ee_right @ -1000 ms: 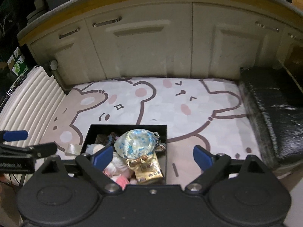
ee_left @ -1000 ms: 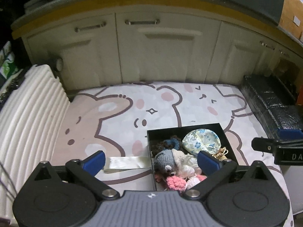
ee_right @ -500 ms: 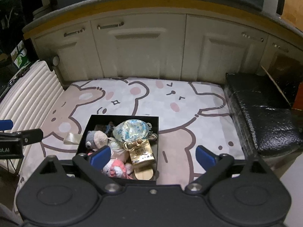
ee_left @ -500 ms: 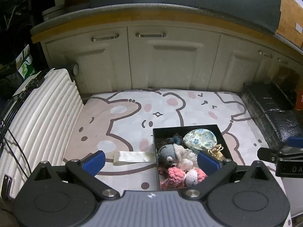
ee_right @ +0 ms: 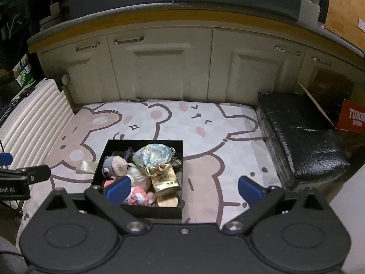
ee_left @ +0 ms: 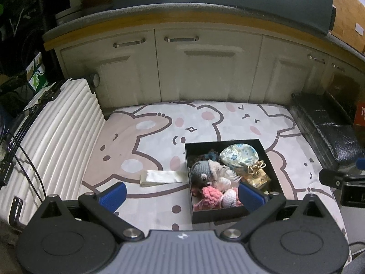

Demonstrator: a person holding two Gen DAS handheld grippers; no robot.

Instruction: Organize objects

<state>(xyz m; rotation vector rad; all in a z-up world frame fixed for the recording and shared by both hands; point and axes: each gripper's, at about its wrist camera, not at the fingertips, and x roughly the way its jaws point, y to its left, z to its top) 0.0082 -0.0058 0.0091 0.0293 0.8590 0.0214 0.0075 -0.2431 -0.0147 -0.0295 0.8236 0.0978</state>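
Observation:
A black open box [ee_left: 230, 214] [ee_right: 150, 212] sits on the cartoon bear mat [ee_left: 159, 132] [ee_right: 205, 118]. It holds a floral pouch [ee_left: 238, 154] [ee_right: 152, 156], a grey crochet doll [ee_left: 202, 171] [ee_right: 109, 164], pink crochet pieces [ee_left: 209, 195] and a gold gift bag [ee_left: 256, 177] [ee_right: 165, 180]. A cream folded ribbon [ee_left: 162, 177] [ee_right: 85, 167] lies on the mat left of the box. My left gripper [ee_left: 181, 194] is open and empty, above the box's near left side. My right gripper [ee_right: 183, 188] is open and empty, above the box's near right side.
A white ribbed suitcase [ee_left: 50, 137] [ee_right: 29, 118] lies along the mat's left edge. A black wrapped block [ee_left: 328, 132] [ee_right: 301, 137] lies on the right, with a red carton [ee_right: 353, 118] behind it. Cream cabinets [ee_left: 194, 68] close the far side.
Both grippers have pulled back and up from the box, so more of the mat, suitcase and cabinets shows. The box contents have not moved. Both stay open.

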